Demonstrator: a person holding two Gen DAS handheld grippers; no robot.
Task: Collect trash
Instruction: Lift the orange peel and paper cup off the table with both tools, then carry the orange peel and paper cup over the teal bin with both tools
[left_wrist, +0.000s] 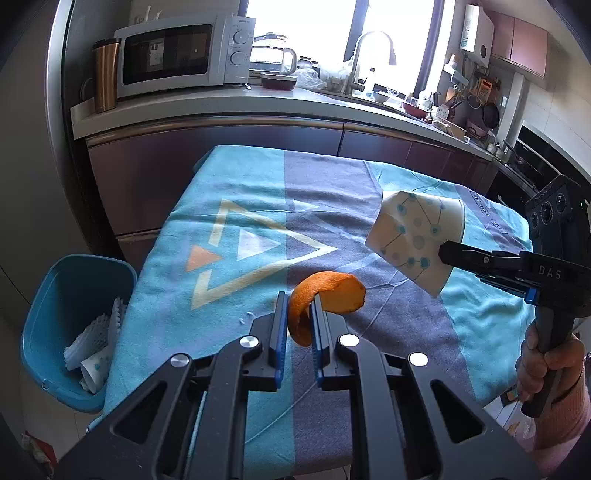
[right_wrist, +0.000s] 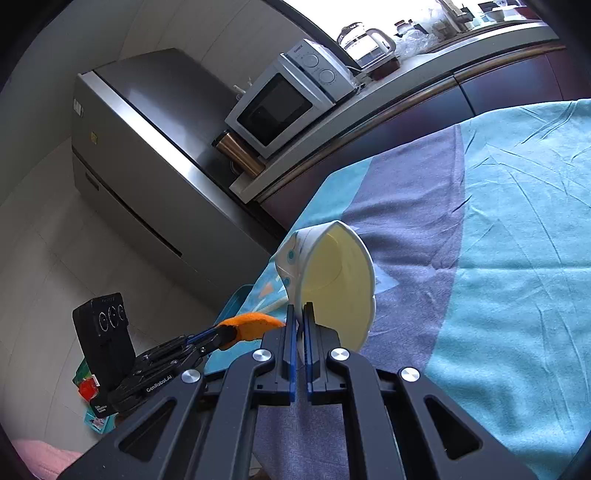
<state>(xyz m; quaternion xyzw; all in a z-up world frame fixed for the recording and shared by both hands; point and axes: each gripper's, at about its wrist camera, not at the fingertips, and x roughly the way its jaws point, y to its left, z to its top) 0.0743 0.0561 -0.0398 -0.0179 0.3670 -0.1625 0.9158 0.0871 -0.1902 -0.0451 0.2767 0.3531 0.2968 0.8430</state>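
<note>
My left gripper (left_wrist: 299, 299) is shut on a curled piece of orange peel (left_wrist: 332, 295), held above the cloth-covered table (left_wrist: 229, 258). At the right of the left wrist view, my right gripper (left_wrist: 443, 254) pinches the rim of a squashed paper cup (left_wrist: 413, 232) with blue dots. In the right wrist view the same right gripper (right_wrist: 300, 308) is shut on the cup (right_wrist: 332, 280), whose yellowish inside faces the camera. The left gripper (right_wrist: 225, 334) shows there at lower left with the orange peel (right_wrist: 255, 323). A blue bin (left_wrist: 55, 314) stands on the floor left of the table, with white papers inside.
A kitchen counter (left_wrist: 258, 107) runs behind the table with a microwave (left_wrist: 177, 55), a copper tumbler (left_wrist: 105, 74), a kettle and a sink tap. A steel fridge (right_wrist: 147, 147) stands at the left. A person's hand (left_wrist: 543, 365) grips the right tool's handle.
</note>
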